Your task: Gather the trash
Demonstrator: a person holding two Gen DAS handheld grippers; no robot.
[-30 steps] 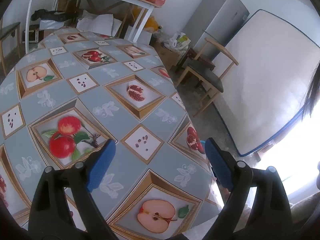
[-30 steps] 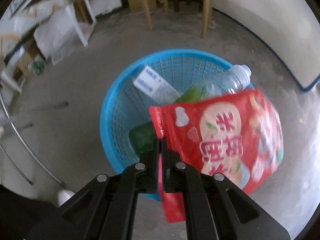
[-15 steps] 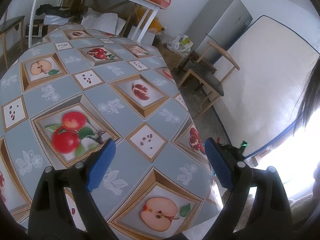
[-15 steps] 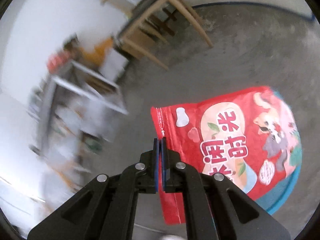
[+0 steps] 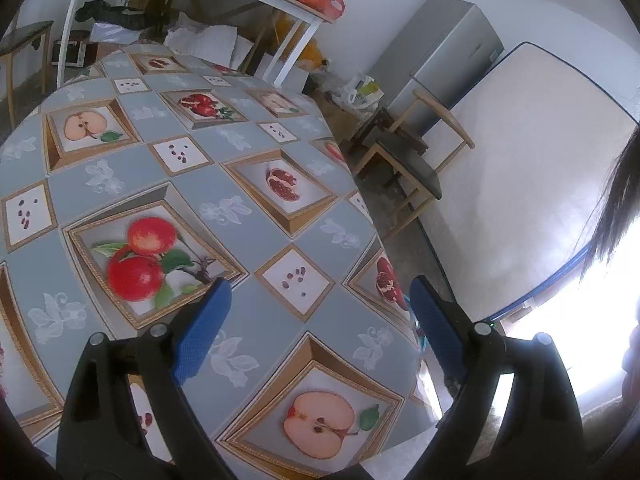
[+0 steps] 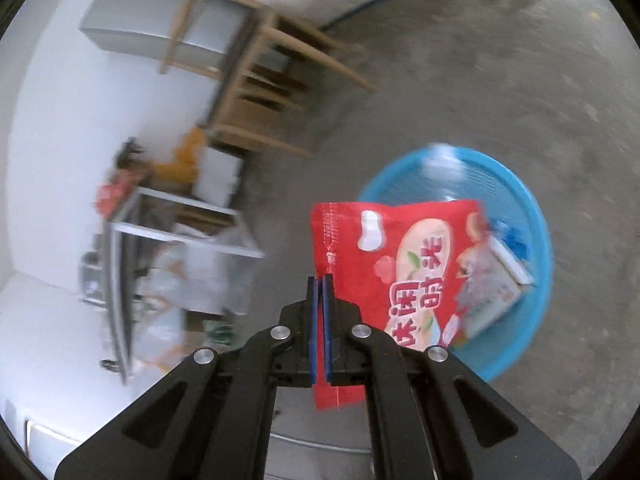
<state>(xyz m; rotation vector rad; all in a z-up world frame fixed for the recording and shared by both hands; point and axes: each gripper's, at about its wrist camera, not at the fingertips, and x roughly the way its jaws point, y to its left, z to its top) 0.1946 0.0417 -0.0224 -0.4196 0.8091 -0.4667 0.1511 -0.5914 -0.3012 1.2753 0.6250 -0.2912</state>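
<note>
My right gripper (image 6: 320, 280) is shut on the left edge of a red snack bag (image 6: 404, 276) with white and pink print. The bag hangs in the air above a blue plastic basket (image 6: 536, 280) on the concrete floor. The basket holds a white carton (image 6: 508, 276) and other trash, partly hidden by the bag. My left gripper (image 5: 320, 304) is open and empty, above a table (image 5: 224, 184) with a grey fruit-print cloth. A sliver of blue (image 5: 420, 332) shows past the table's edge by the right finger.
A wooden chair (image 5: 412, 160) stands on the floor beyond the table, next to a grey fridge (image 5: 448, 52) and a leaning mattress (image 5: 520, 168). A white metal shelf (image 6: 176, 236) with bags and clutter stands left of the basket. A chair (image 6: 264, 80) is farther back.
The right wrist view has swung round. The basket was under the bag, was nearly hidden, and now shows to the right, with the bag still held. The left gripper has barely moved.
</note>
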